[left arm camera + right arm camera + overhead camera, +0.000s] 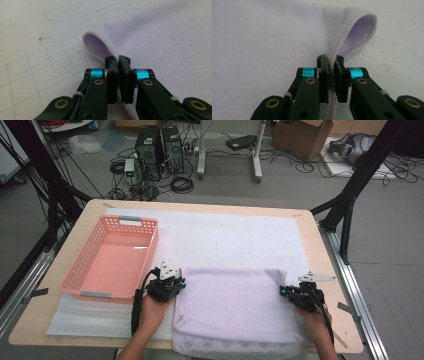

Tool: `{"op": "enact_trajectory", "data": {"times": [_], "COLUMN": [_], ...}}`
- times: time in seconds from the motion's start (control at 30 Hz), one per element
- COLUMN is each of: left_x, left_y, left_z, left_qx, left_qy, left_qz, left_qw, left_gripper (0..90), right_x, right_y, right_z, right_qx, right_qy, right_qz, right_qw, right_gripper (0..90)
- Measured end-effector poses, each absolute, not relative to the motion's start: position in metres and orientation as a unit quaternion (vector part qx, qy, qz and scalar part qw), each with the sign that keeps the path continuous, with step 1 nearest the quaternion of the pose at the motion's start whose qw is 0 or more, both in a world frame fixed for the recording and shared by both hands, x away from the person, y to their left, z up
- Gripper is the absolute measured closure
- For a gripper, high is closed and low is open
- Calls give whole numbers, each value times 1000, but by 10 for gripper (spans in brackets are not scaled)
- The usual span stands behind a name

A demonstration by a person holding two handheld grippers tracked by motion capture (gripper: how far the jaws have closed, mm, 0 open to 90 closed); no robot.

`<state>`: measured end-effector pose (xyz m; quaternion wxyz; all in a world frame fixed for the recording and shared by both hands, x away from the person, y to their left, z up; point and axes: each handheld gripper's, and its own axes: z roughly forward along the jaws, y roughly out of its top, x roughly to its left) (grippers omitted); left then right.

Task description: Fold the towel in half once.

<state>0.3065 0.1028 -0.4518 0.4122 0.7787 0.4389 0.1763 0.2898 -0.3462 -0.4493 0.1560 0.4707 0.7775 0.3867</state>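
Note:
A pale lilac towel lies folded on the white mat near the table's front edge, its near end hanging over the edge. My left gripper is at the towel's far left corner, shut on its stitched hem; the pads pinch the fabric between them. My right gripper is at the far right corner, shut on the hem there, where the edge curls up into a loop. The towel spreads to the right in the left gripper view, and the towel spreads to the left in the right gripper view.
A pink plastic basket stands at the table's left, just beyond my left gripper. The white mat covers the wooden table. Computers, cables and boxes sit on the floor beyond the table.

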Motion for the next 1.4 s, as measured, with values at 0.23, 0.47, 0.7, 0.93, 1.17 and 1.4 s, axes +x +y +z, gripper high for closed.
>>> {"op": "enact_trajectory", "data": {"times": [0.23,0.47,0.7,0.93,1.17,1.4], "left_x": [309,307,323,365,396,420], "left_y": [105,104,99,97,95,100], "left_z": [-451,-448,-429,-414,-400,-410], "left_qx": [755,750,749,725,697,688], "left_qy": [469,463,457,484,496,515], "left_qz": [164,179,194,200,212,211], "left_qw": [427,437,438,446,472,466], "left_gripper": [868,870,870,871,872,871], "right_x": [289,288,291,318,352,389], "right_y": [-347,-348,-348,-353,-353,-344], "right_z": [-449,-449,-440,-424,-411,-406], "right_qx": [473,473,465,480,485,486], "right_qy": [773,771,761,739,727,731], "right_qz": [393,395,412,428,431,418], "right_qw": [157,161,185,200,225,233], "right_gripper": [855,855,858,859,859,859]}}
